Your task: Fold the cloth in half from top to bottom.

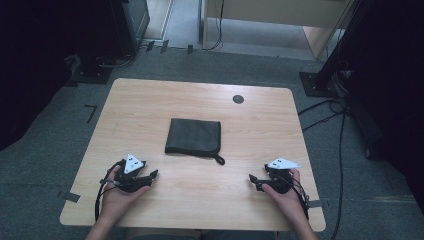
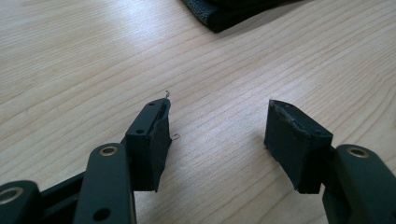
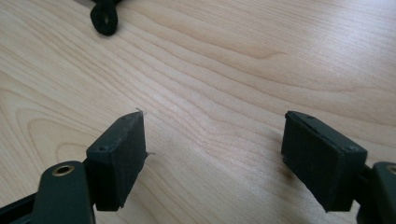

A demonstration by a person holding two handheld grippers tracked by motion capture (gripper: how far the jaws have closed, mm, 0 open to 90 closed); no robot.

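Two grippers rest near the front edge of a light wooden desk (image 1: 150,107), each held in one of the person's hands. The left gripper (image 1: 151,176) sits at the front left with its jaws spread wide and nothing between them; in the left gripper view its pads (image 2: 156,149) hover over bare wood grain, aimed toward the desk's middle. The right gripper (image 1: 253,181) sits at the front right, jaws likewise wide apart and empty, pointing inward toward the left one; its pads (image 3: 122,161) also frame bare wood.

A folded dark grey cloth (image 1: 193,136) lies flat at the centre of the desk, well apart from both grippers. It is nearly square, slightly longer across the desk than front to back, its edges roughly parallel to the desk's sides. A small hanging loop (image 1: 219,160) sticks out from its front right corner, pointing toward the right gripper. A round dark grommet (image 1: 238,99) sits in the desk near the far edge.
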